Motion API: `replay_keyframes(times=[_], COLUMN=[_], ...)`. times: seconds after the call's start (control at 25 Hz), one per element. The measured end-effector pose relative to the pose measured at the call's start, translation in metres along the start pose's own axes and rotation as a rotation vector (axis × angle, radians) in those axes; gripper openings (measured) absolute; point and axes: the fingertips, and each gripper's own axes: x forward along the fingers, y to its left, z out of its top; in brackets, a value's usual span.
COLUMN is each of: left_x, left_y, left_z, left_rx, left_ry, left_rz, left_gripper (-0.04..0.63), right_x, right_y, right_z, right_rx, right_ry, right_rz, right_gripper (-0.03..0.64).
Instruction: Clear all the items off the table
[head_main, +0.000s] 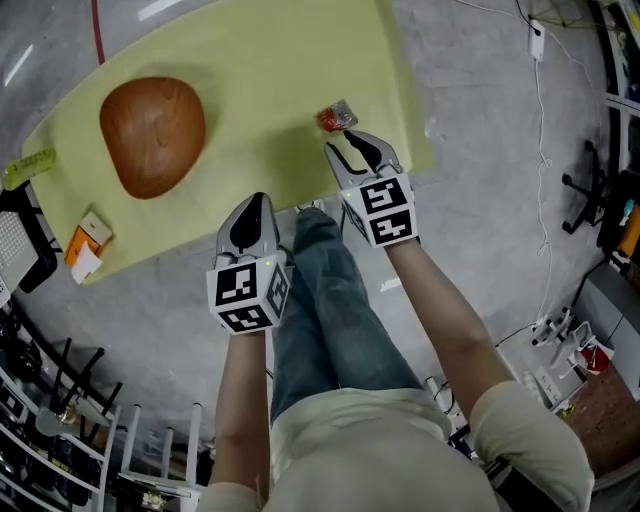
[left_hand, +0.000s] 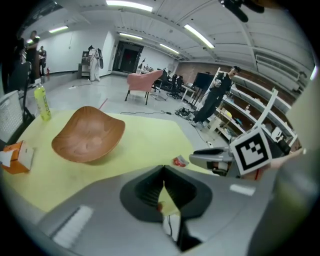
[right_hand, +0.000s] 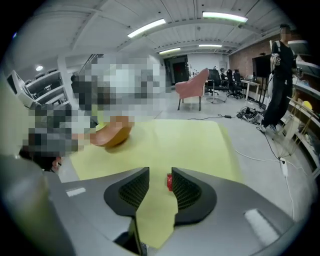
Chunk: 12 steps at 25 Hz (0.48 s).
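Yellow table (head_main: 280, 90) — teardrop wooden bowl (head_main: 152, 135), crinkled red wrapper (head_main: 337, 118), orange-white carton (head_main: 88, 245)

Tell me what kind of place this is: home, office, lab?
Probably a big open workshop or lab, not a home: bare concrete floor, long ceiling lights, shelves along one wall, and office chairs at the back.

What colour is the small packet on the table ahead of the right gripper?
The packet is mostly red, clearest in the head view.
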Motion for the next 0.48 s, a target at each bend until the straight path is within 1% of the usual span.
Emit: replay_keyframes(times=[0.48], left_x=[0.037], left_y=[0.01], left_z=[-0.012], left_rx=[-0.012], left_ry=[0.044], left_rz=[-0.003], left_gripper=[0.01], right_x=[0.06], right_y=[-0.029], right_z=[-0.031], right_rx=[-0.001], right_ry=[0.1], right_rz=[-0.034], right_gripper=[0.233])
